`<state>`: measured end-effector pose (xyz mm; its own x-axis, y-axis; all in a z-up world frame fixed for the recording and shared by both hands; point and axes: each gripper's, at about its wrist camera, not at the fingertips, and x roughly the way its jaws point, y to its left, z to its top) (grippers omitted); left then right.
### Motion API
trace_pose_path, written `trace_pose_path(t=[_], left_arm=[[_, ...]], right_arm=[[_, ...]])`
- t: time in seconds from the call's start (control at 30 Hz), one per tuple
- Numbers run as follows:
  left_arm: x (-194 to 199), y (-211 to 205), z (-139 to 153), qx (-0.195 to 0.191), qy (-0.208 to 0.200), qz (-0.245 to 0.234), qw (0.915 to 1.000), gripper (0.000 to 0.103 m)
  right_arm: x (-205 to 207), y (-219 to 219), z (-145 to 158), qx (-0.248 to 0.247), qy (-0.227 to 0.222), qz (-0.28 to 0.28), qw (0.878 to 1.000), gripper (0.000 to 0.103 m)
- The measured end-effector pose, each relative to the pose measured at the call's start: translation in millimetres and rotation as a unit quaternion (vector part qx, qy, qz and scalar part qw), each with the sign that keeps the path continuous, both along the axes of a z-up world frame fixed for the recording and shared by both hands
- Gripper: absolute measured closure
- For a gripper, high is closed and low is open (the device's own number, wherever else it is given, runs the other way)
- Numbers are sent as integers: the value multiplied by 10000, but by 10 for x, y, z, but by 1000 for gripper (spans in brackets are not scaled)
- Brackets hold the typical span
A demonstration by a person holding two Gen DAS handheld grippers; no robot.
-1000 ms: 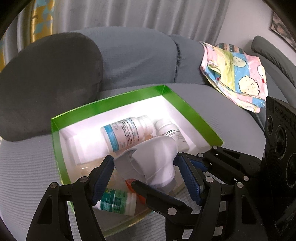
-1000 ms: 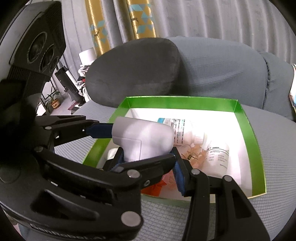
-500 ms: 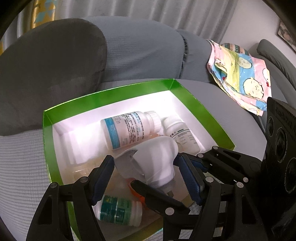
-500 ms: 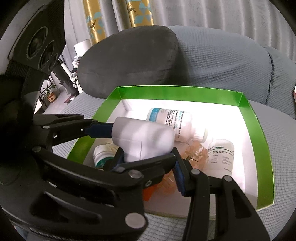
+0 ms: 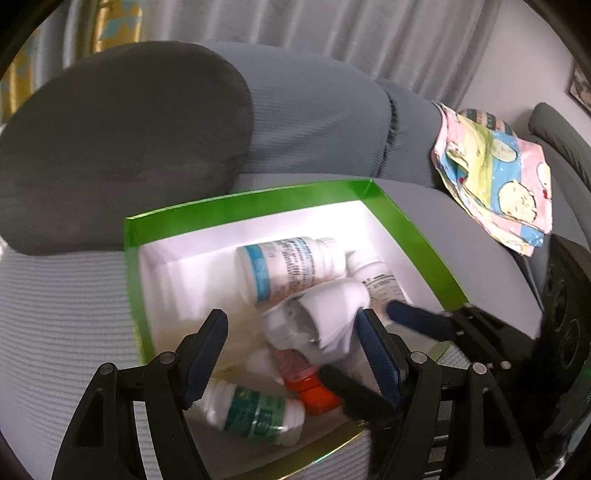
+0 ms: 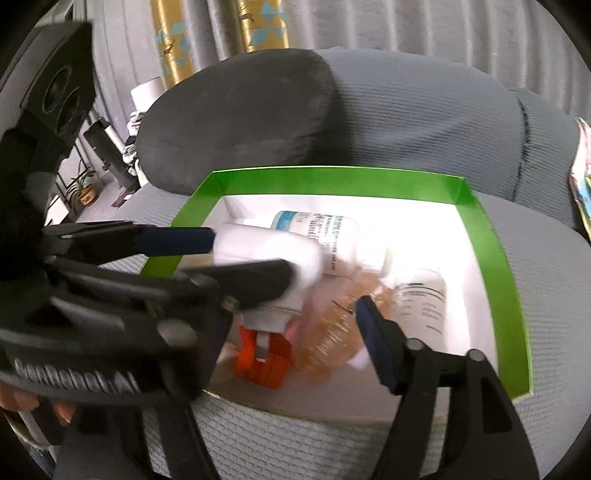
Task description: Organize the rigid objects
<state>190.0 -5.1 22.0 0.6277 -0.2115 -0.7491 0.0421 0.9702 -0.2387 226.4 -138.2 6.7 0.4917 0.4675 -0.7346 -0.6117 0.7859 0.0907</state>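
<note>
Grey ribbed sofa (image 5: pixel 55 332) before pale curtains (image 5: pixel 332 33)

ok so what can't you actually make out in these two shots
- Print on the blue-labelled white bottle: left wrist view, motion blur.
- Orange plastic piece: right wrist view, top covered by the white angled plastic device.
- Pale orange translucent heap: right wrist view, smeared, unidentifiable.
- Small white bottle with black print: left wrist view, lower end behind that device.

right hand-held gripper (image 6: pixel 325 291) just opened — white adapter (image 6: pixel 273 258) released
</note>
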Motion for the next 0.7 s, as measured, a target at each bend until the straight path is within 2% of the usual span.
trace_pose_path(t=[0.03, 0.13, 0.23, 0.4, 0.47, 0.7], left_arm=[[-31, 13, 16, 84, -24, 74, 9999, 20], [-107, 46, 52, 162, -95, 191, 9996, 20], [-171, 84, 67, 194, -45, 337, 9992, 20], [-291, 142, 83, 295, 69, 528, 9981, 19], [-340, 161, 103, 357, 93, 613, 9974, 19], [-478, 218, 203, 452, 156, 771, 9959, 16]], right_arm=[[-17, -21, 19, -36, -42, -50, 10000, 27], [-83, -93, 89, -234, -224, -259, 9991, 15], [-137, -165, 148, -365, -339, -444, 9978, 8], [-156, -237, 223, -534, -247, -798, 9951, 5], [-174, -233, 250, -660, -187, -934, 9933, 0], [-265, -208, 344, -823, -68, -1156, 9899, 1]])
